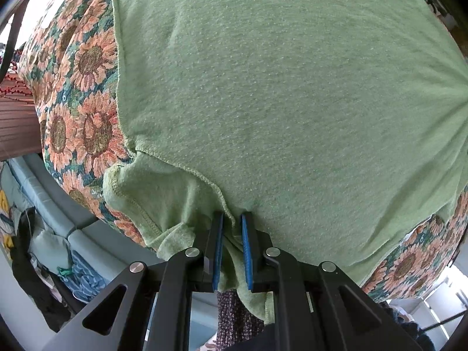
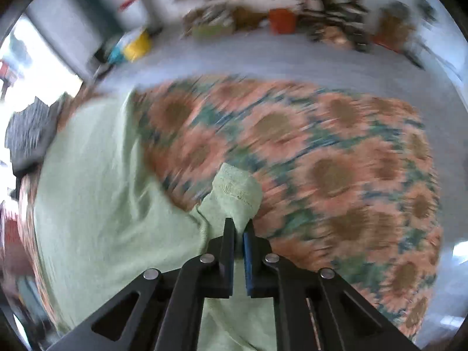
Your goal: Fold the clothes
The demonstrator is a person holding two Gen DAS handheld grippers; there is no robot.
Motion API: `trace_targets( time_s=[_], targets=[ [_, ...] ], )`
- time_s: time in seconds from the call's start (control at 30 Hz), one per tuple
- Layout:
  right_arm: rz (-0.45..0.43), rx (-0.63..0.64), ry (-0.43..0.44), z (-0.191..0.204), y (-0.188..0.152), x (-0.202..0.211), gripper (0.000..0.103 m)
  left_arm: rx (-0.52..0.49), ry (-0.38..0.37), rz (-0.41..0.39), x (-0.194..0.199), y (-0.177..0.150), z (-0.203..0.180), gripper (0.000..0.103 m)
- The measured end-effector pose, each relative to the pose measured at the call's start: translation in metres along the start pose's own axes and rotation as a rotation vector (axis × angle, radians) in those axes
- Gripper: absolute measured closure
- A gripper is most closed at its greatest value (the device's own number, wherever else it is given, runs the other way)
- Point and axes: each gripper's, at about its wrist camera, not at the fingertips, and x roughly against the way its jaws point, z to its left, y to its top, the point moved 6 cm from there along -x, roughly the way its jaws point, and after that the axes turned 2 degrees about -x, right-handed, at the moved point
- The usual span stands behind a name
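A light green shirt [image 1: 278, 87] lies spread over a table covered with a sunflower-patterned cloth [image 1: 79, 93]. From the left wrist view the shirt fills most of the surface, its body fairly flat, with a stitched hem running along the near side and a short sleeve [image 1: 137, 199] bunched and drooping over the near left edge of the table.

The left tool [image 1: 232, 219] points steeply down at that near edge. Its jaws stand narrow, the blue pads [image 1: 218, 251] pinching a fold of green fabric right where the hem meets the sleeve; cloth runs up between the fingers and hangs below them.

The right wrist view is smeared with blur, so fine detail is lost there. The shirt [image 2: 96, 181] takes up the left part of the table in this view, and the flowered cloth [image 2: 336, 161] lies bare to the right. The right tool [image 2: 239, 223] is nearly closed, its jaws gripping a small hemmed corner of the shirt [image 2: 237, 184] that stands up in a little peak just past the fingertips, above the cloth. More green fabric trails down beneath the tool toward the near edge.

Beyond the far edge of the table sits blurred clutter, among it an orange pot [image 2: 282, 20] and a yellow object [image 2: 136, 46]. A dark grey bundle [image 2: 29, 134] rests at the left edge.
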Motion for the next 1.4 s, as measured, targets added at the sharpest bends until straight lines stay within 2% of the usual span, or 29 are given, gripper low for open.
trace_targets(
  time_s=[0.03,0.1,0.17,0.4,0.43,0.53,0.57,0.77,0.83,1.0,1.07,1.13,1.2,1.27,1.33,1.4],
  targets=[
    [0.011,-0.041,-0.012,-0.014,0.001,0.0,0.097,-0.003,0.002,0.002,0.001,0.0,-0.001,0.09],
    [0.051,-0.1,-0.008,-0.043,-0.009,0.025,0.097,-0.009,0.007,0.004,0.001,0.001,-0.001,0.09],
    [0.1,-0.121,0.021,-0.037,-0.013,-0.007,0.097,-0.013,0.008,0.004,0.002,0.001,-0.001,0.09],
    [0.092,0.002,-0.026,-0.003,-0.022,-0.019,0.093,-0.029,-0.004,-0.005,0.003,0.001,0.0,0.09],
    [0.084,0.02,-0.045,0.005,-0.017,-0.025,0.089,-0.029,-0.006,-0.009,0.003,0.001,0.001,0.09],
    [0.079,0.042,-0.062,0.017,-0.006,-0.03,0.057,-0.036,-0.008,-0.024,0.004,0.0,0.001,0.09],
    [0.078,0.044,-0.062,0.02,-0.003,-0.029,0.054,-0.036,-0.009,-0.028,0.004,0.0,0.002,0.09],
    [0.096,0.073,-0.045,0.039,0.013,-0.027,0.05,0.049,-0.192,-0.022,0.02,0.008,0.012,0.09],
    [0.116,0.103,-0.048,0.051,0.014,-0.029,0.048,0.071,-0.249,-0.08,0.04,0.022,0.024,0.09],
    [0.148,0.159,-0.049,0.079,0.014,-0.017,0.047,0.14,-0.248,-0.201,0.073,0.074,0.086,0.09],
    [0.151,0.153,-0.051,0.094,0.015,-0.018,0.047,0.157,-0.247,-0.192,0.071,0.09,0.109,0.089],
    [0.143,0.13,-0.051,0.099,0.014,-0.004,0.048,0.172,-0.253,-0.169,0.066,0.107,0.131,0.074],
    [0.126,0.083,-0.048,0.097,0.016,0.022,0.05,0.168,-0.264,-0.172,0.066,0.12,0.144,0.067],
    [0.11,0.059,-0.051,0.101,0.023,0.027,0.055,0.172,-0.262,-0.185,0.069,0.134,0.152,0.067],
    [0.097,0.076,-0.064,0.106,0.034,0.025,0.06,0.192,-0.242,-0.217,0.073,0.151,0.157,0.067],
    [0.092,0.131,-0.071,0.113,0.047,0.016,0.06,0.205,-0.212,-0.248,0.076,0.168,0.154,0.067]
  ],
)
